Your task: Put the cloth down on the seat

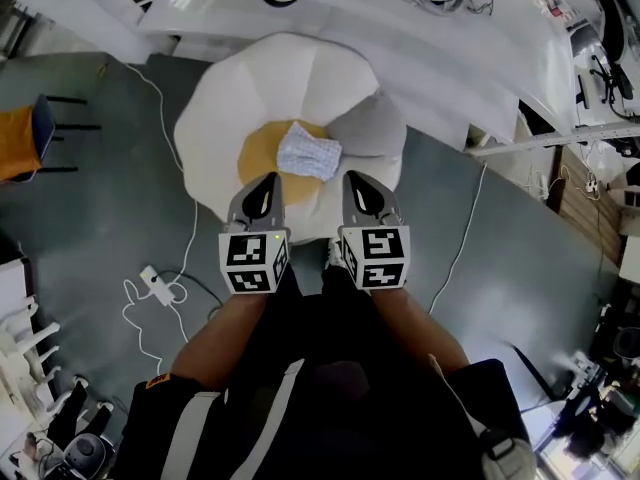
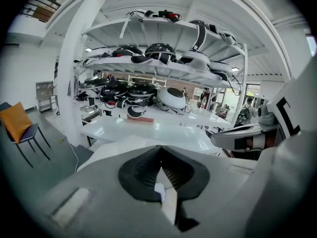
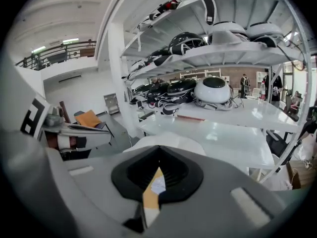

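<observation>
The white seat is round and puffy, with a yellow middle. Its far edge sits close under a long white table. Grey floor lies open to the left and right of the seat. A white plug block with its cable lies on the floor at the left. A chair with an orange cushion stands well apart.

The cloth lies on the seat, partly on the yellow middle, just beside a grey cushion.

The left gripper and the right gripper hang side by side over the seat's near edge. Both have their jaws pressed together, with nothing in them.
</observation>
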Demonstrator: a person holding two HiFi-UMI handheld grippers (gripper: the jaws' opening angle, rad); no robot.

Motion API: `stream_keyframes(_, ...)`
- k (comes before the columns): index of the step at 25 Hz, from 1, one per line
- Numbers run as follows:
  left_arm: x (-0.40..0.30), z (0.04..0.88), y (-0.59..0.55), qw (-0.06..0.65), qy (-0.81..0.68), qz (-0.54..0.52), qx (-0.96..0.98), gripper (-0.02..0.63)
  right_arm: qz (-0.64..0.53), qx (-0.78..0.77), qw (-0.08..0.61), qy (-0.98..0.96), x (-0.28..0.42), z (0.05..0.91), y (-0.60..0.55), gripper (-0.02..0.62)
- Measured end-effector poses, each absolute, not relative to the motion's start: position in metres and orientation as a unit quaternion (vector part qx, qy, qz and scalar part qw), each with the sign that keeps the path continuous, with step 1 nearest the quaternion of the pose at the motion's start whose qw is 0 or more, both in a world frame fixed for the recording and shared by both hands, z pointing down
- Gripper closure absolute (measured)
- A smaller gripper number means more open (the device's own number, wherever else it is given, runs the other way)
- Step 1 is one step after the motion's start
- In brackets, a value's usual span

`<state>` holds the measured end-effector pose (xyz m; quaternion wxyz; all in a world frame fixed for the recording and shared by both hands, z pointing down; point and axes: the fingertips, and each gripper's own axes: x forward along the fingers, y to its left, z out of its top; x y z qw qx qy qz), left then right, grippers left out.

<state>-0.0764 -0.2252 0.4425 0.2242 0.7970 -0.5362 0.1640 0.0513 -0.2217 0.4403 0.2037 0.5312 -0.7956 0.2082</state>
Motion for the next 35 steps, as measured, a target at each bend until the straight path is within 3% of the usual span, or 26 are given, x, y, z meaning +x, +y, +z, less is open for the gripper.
stream_keyframes(20, -0.038, 0.329, -0.174, 0.144, -0.541, 0.118, 0.82, 0.606, 0.137, 0.512, 0.153, -0.834, 0.081, 0.325, -0.167, 0.595)
stream_keyframes(35, -0.026, 0.334, -0.164, 0.154, -0.556, 0.121, 0.808, 0.606, 0.141, 0.49, 0.163, -0.845, 0.092, 0.333, -0.159, 0.595)
